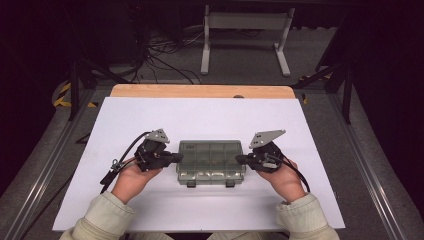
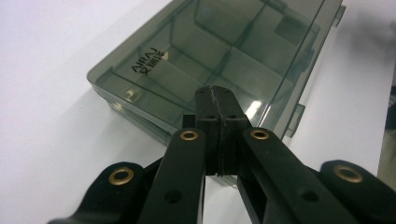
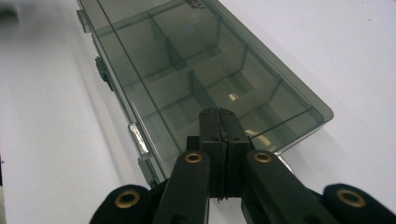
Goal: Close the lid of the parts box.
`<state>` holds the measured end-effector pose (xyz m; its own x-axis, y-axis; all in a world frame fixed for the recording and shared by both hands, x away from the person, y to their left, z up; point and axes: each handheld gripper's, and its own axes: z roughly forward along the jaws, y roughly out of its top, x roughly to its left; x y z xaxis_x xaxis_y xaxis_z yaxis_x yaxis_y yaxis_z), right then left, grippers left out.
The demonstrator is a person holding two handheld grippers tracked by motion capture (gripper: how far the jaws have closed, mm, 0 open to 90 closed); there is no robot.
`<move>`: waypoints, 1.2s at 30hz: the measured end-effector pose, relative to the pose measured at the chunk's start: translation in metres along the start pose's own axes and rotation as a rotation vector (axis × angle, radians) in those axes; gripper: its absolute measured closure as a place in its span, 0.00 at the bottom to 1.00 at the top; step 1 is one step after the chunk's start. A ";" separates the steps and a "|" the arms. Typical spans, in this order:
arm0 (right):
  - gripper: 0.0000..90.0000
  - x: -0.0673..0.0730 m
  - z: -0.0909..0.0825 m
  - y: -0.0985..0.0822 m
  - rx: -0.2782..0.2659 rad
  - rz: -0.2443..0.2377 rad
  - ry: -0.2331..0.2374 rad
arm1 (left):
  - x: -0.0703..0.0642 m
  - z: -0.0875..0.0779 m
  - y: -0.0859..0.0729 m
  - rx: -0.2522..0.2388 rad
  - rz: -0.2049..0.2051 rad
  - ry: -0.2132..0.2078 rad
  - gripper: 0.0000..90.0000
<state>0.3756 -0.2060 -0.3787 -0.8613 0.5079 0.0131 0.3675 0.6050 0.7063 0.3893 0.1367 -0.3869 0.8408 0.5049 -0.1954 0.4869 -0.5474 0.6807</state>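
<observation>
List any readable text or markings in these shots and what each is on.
"AIRAJ": printed on the lid of the smoky clear compartment box, near one corner, left gripper view.
Smaller characters under it: too small to read.
The print at the box's far corner in the right gripper view and in the high view: too blurred to read.
Nothing else legible.

The high view looked forward and down from above the person's side, taking in the whole white table (image 1: 200, 115). Each gripper view sat close behind its own closed jaws, facing inward from opposite ends along the smoky compartment box (image 1: 211, 161), low and near. All three views shared that box (image 2: 224, 51) (image 3: 196, 70).
</observation>
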 end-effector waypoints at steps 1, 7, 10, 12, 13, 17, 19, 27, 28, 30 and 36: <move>1.00 0.000 0.000 0.000 0.000 0.000 0.000 | 0.000 0.000 0.000 0.000 0.000 0.000 1.00; 1.00 0.001 0.004 0.000 0.033 -0.010 0.004 | -0.001 0.006 0.000 0.039 0.015 -0.014 1.00; 1.00 0.001 0.005 0.000 0.043 -0.018 0.007 | -0.002 0.007 0.000 0.051 0.021 -0.017 1.00; 1.00 0.001 0.006 -0.001 0.057 -0.018 0.013 | -0.003 0.009 0.000 0.066 0.028 -0.023 1.00; 1.00 0.001 0.007 -0.001 0.062 -0.019 0.016 | -0.003 0.010 0.000 0.072 0.033 -0.024 1.00; 1.00 0.002 0.009 -0.001 0.082 -0.019 0.023 | -0.005 0.012 0.001 0.090 0.046 -0.032 1.00; 1.00 0.002 0.010 -0.001 0.094 -0.024 0.025 | -0.006 0.014 0.001 0.101 0.047 -0.035 1.00; 1.00 0.002 0.013 -0.002 0.125 -0.028 0.041 | -0.009 0.018 0.001 0.140 0.070 -0.044 1.00; 1.00 0.002 0.013 -0.002 0.129 -0.032 0.041 | -0.010 0.018 0.001 0.146 0.070 -0.043 1.00; 1.00 0.003 0.014 -0.002 0.135 -0.027 0.046 | -0.010 0.019 0.001 0.151 0.076 -0.046 1.00; 1.00 0.003 0.015 -0.003 0.146 -0.031 0.056 | -0.009 0.019 0.001 0.155 0.077 -0.051 1.00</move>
<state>0.3771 -0.1969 -0.3909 -0.8897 0.4552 0.0351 0.3842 0.7048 0.5963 0.3868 0.1186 -0.3978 0.8861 0.4248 -0.1854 0.4479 -0.6818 0.5785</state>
